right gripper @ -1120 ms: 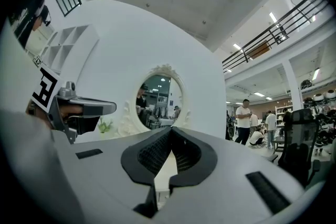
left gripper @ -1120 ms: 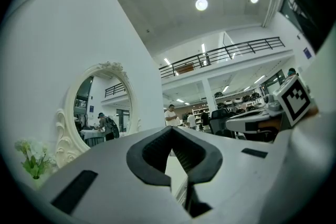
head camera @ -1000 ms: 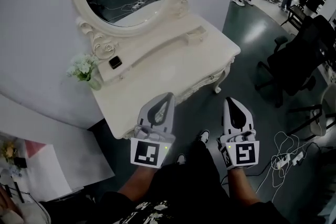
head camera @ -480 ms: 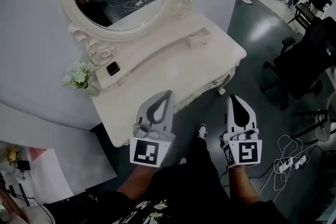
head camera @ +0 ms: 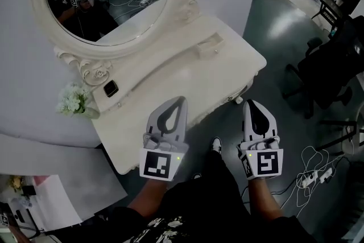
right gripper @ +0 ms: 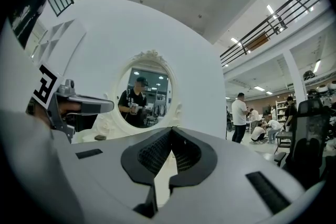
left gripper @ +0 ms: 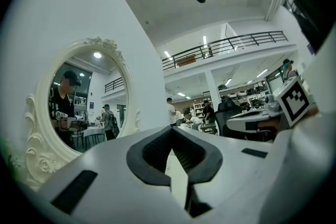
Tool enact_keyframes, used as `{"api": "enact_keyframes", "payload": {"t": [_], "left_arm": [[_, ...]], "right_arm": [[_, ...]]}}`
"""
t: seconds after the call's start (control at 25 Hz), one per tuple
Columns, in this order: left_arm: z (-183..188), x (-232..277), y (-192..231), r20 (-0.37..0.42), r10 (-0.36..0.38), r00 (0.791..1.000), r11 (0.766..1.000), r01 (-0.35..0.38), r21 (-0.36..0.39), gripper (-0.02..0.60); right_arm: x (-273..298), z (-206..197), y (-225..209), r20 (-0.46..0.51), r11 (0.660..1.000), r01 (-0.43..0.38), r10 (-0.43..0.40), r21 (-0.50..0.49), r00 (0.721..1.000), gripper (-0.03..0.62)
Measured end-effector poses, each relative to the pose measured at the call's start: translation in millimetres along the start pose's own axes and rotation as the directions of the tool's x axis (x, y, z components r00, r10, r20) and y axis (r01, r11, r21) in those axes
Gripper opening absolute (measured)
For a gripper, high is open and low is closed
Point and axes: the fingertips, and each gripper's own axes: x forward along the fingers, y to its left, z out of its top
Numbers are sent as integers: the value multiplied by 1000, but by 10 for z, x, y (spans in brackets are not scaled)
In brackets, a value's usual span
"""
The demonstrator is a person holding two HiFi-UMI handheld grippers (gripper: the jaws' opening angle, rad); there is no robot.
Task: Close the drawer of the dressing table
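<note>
Cream-painted and apparently ajar on the dressing table (head camera: 170, 88) rear ledge, well apart from both grippers: reach drawer (head camera: 208, 44) with right gripper (head camera: 252, 104), jaws together and empty like left gripper (head camera: 181, 102), then press front squarely

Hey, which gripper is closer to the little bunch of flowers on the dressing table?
Left. The left gripper is at the front edge of the table, right of the flowers; the right gripper is farther right, over the floor.
</note>
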Motion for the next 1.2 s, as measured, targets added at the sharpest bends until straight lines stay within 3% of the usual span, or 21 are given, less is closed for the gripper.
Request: {"api": "enact_keyframes", "payload": {"t": [0.52, 1.0, 1.2], "left_arm": [[-47, 1108, 80, -33, -19, 999, 1000, 18, -17, 2], [-343, 1629, 312, -84, 84, 993, 996, -86, -22, 2], [-564, 1693, 358, -134, 98, 986, 994, -103, -25, 2]], "right_arm": [[845, -122, -605, -56, 999, -36, 36, -4, 998, -2], [1552, -493, -771, -91, 981, -195, 193, -16, 977, 2], [1759, -805, -705, -136, 968, -250, 249, 12, 959, 108]]}}
